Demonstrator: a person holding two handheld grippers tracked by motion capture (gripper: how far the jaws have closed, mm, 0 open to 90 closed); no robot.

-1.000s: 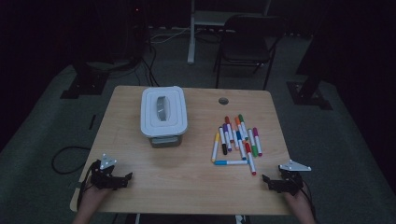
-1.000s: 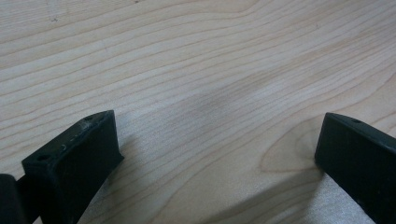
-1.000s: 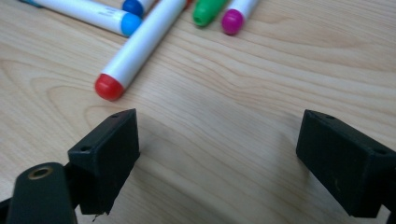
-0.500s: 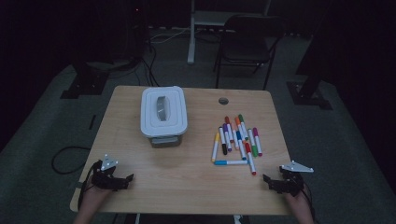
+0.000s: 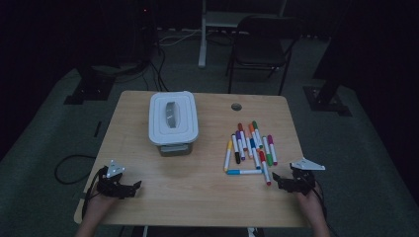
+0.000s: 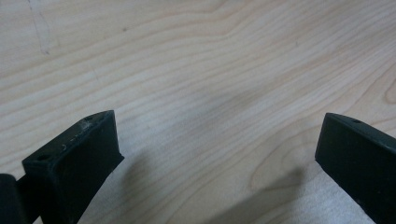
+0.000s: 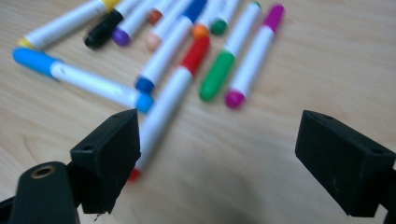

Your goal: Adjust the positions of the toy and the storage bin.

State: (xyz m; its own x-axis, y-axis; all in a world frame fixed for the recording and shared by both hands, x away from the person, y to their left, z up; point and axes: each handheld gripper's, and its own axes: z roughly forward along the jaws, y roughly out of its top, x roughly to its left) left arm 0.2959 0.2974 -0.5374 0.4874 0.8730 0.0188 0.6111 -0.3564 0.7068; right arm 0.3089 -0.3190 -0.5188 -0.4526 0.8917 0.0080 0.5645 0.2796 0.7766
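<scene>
Several coloured markers lie loose on the right half of the wooden table. A white lidded box with a handle on its lid stands left of them. My right gripper rests open near the table's front right, just in front of the markers. In the right gripper view its open jaws frame bare wood. A red-capped marker runs past the left jaw, with a light blue marker, a green one and a magenta one beyond. My left gripper sits open at the front left, over bare wood.
A small round hole is set in the tabletop at the back. Beyond the table, a dark folding chair and a stand sit on the grey floor. Cables trail on the floor to the left.
The right gripper has edged slightly forward toward the markers. The left gripper has hardly moved.
</scene>
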